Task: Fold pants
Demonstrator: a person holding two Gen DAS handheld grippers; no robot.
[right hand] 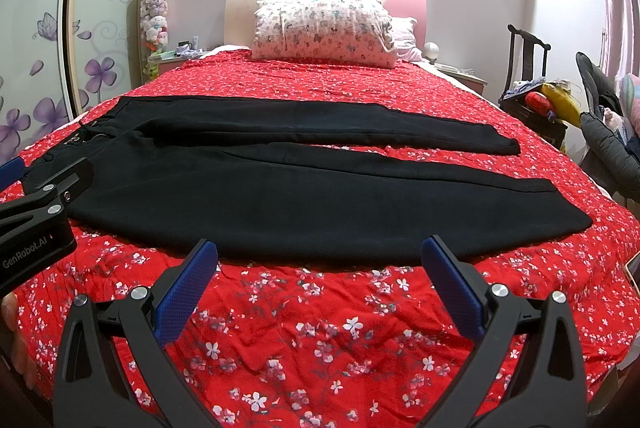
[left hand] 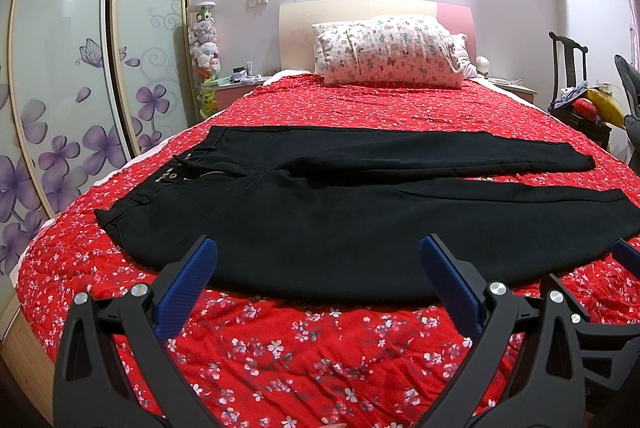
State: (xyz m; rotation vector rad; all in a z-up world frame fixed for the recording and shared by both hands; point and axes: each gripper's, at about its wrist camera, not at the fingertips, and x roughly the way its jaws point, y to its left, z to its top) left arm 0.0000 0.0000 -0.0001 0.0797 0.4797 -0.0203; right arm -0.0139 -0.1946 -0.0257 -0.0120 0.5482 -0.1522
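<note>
**Black pants flat on the red bed, both grippers spread wide**

The black pants (left hand: 320, 212) lie flat across the red flowered bedspread (left hand: 304, 356). The waistband with its button points left, toward the wardrobe doors with purple flowers (left hand: 68, 116). The two legs reach to the right, with a thin strip of red showing between them near the hems.

The left gripper (left hand: 318, 260) hangs above the near edge of the pants, close to the waist end. Its blue pads (left hand: 192, 288) are far apart and pinch nothing.

The right gripper (right hand: 320, 260) hangs over the near edge too, more toward the leg end. Its blue pads (right hand: 452, 288) are also spread wide and hold nothing. The two grippers are side by side.

A flowered pillow (right hand: 324, 28) sits at the far end of the bed.
</note>
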